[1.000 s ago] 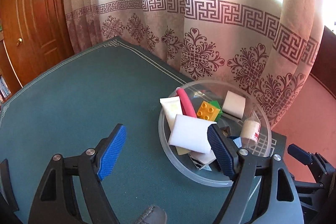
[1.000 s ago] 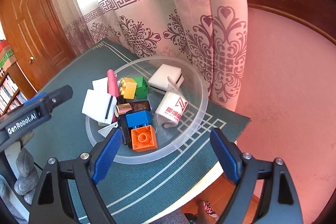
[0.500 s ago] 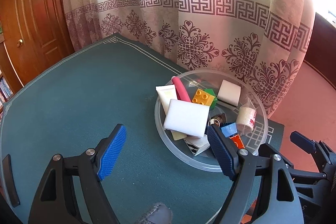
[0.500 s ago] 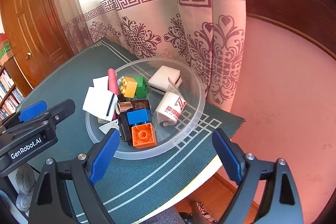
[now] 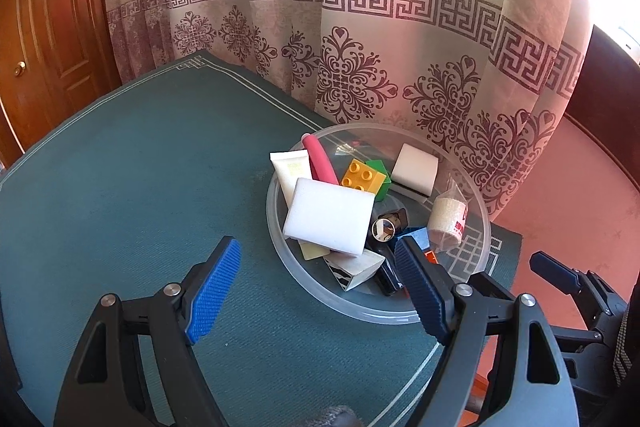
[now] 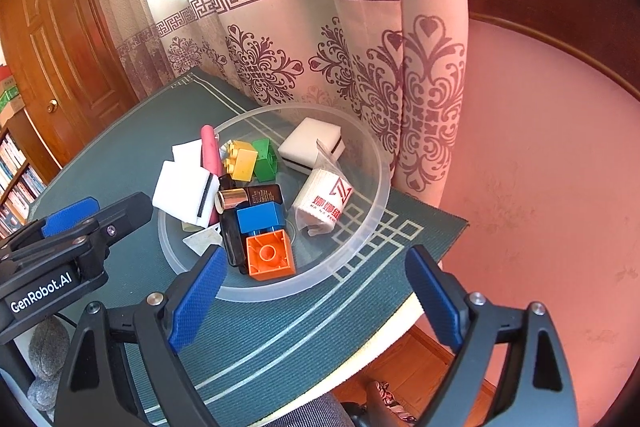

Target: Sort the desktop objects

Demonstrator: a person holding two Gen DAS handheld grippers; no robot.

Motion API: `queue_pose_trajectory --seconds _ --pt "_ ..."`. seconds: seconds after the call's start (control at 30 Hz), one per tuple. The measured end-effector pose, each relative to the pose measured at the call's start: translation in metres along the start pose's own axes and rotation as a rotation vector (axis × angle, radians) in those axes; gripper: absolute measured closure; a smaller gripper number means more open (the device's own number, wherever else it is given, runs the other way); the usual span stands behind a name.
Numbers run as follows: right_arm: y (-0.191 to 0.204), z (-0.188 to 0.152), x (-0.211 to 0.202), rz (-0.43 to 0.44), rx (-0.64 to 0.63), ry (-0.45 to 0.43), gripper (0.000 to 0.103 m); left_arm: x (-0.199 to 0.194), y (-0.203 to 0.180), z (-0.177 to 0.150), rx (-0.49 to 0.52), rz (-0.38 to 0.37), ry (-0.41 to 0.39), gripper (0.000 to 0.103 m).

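Note:
A clear plastic bowl point(image 5: 280, 251) point(image 6: 376, 163) sits near the table's right corner, full of small items: a white sponge point(image 5: 330, 215), a pink stick point(image 5: 320, 165), a white tube point(image 5: 290, 173), yellow point(image 6: 242, 159), green point(image 6: 265, 159), blue point(image 6: 260, 217) and orange point(image 6: 270, 255) bricks, a gold-capped bottle point(image 6: 248, 195), a wrapped roll point(image 6: 324, 203) and a second white sponge point(image 6: 310, 145). My left gripper point(image 5: 316, 287) hovers open before the bowl's near-left rim, nothing between its pads. My right gripper point(image 6: 316, 301) hangs open over the near rim and table corner, also empty.
The green mat point(image 5: 120, 187) with a white border covers the table, bare to the left of the bowl. Patterned curtains point(image 5: 360, 47) hang right behind it. A wooden door point(image 5: 48, 27) stands at far left, a bookshelf point(image 6: 16, 175) beside it. The table edge point(image 6: 400, 323) drops off near right.
The left gripper has drawn back and up a little from the bowl, so the bowl sits farther off and more of it shows. The right gripper's jaws widened slightly early on.

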State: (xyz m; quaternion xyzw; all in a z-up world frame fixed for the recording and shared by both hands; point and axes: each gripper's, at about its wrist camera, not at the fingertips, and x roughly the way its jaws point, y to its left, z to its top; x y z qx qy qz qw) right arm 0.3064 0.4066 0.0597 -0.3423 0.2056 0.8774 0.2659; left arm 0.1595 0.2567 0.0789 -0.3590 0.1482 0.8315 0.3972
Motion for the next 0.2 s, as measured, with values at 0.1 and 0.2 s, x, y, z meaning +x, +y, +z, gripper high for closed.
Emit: queue_pose_trajectory --seconds 0.1,0.2 --pt "-0.0003 -0.0006 0.0015 -0.002 0.002 0.002 0.01 -0.0003 0.0001 -0.0009 0.003 0.006 -0.01 0.021" --pt "0.0005 -0.0013 0.0024 -0.001 0.001 0.005 0.01 0.0013 0.0024 -0.0014 0.011 0.003 -0.004 0.021"
